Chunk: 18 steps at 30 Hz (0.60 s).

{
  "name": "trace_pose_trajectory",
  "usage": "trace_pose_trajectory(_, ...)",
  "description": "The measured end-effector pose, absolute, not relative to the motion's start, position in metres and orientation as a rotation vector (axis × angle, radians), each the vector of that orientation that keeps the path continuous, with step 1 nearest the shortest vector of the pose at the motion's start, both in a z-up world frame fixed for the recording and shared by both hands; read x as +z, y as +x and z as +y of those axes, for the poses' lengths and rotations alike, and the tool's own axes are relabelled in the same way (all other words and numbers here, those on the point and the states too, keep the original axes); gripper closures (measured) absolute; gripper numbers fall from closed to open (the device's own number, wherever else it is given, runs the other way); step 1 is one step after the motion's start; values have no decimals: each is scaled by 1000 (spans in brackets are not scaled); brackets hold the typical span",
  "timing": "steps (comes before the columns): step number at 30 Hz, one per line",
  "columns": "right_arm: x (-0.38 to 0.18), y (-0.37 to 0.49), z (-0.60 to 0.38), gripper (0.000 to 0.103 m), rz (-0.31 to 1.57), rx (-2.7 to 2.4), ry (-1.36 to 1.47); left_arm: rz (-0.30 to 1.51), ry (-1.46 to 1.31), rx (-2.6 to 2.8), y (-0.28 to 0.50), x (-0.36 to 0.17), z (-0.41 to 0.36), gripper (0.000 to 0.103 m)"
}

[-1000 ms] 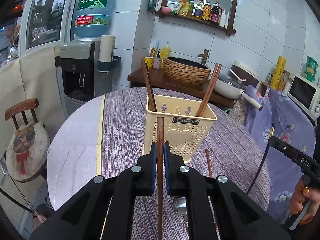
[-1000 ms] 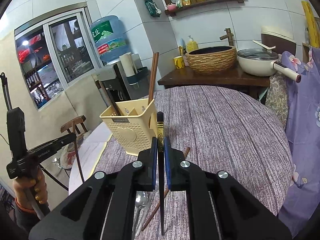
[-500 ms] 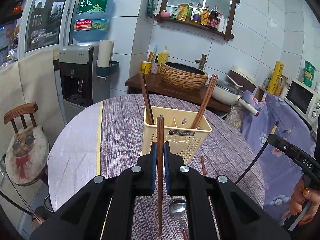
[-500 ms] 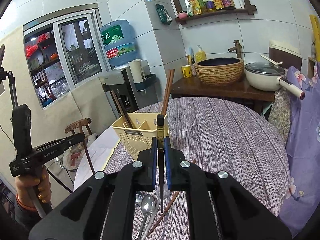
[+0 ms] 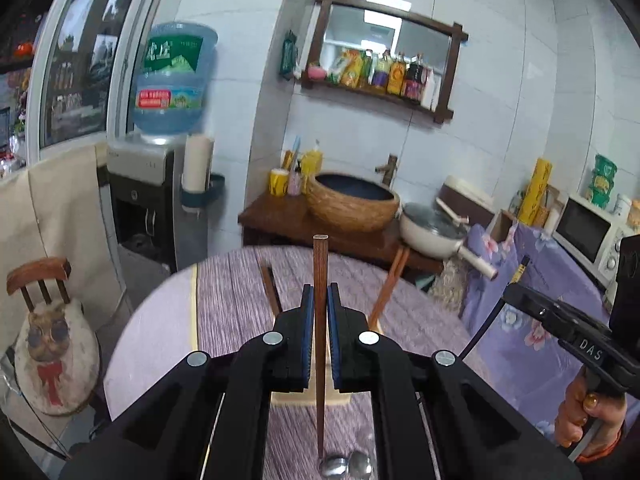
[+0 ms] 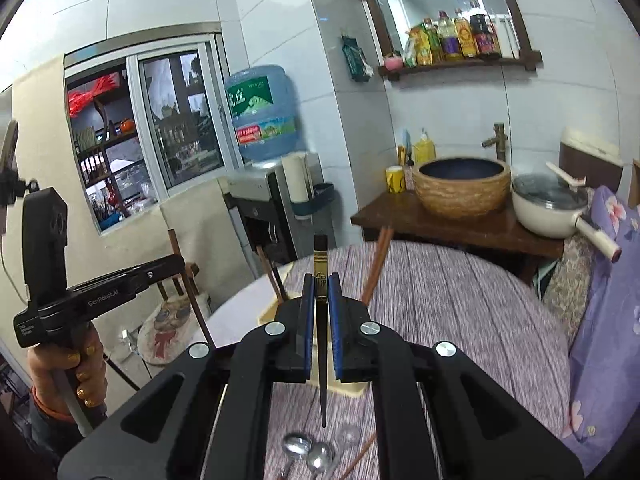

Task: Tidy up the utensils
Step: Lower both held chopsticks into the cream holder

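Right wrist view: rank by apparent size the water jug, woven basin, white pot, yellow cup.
1. water jug
2. woven basin
3. white pot, close to the basin, so that order is unsure
4. yellow cup, clearly smallest

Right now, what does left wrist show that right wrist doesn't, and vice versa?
Only left wrist: the microwave and the left hand-held gripper shut on a brown chopstick seen up close.

Only right wrist: the window and a loose chopstick on the table by the spoons.

Both: the cream utensil holder, the water jug and the woven basin.
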State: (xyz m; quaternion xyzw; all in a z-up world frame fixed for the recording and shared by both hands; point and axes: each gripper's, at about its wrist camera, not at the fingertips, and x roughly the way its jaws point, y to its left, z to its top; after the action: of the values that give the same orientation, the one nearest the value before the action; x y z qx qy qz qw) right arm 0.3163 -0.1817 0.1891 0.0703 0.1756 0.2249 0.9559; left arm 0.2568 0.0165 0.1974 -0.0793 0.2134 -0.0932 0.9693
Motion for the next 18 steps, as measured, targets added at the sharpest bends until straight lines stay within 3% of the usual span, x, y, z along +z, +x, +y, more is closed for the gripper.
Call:
trace_pose_trajectory(8, 244, 357, -158, 95, 275, 374, 164, 324, -244, -133, 297, 250, 22, 95)
trace_pose_trajectory(18, 183, 406, -135, 95, 353, 303, 144, 360, -218, -76, 337, 189, 6, 95)
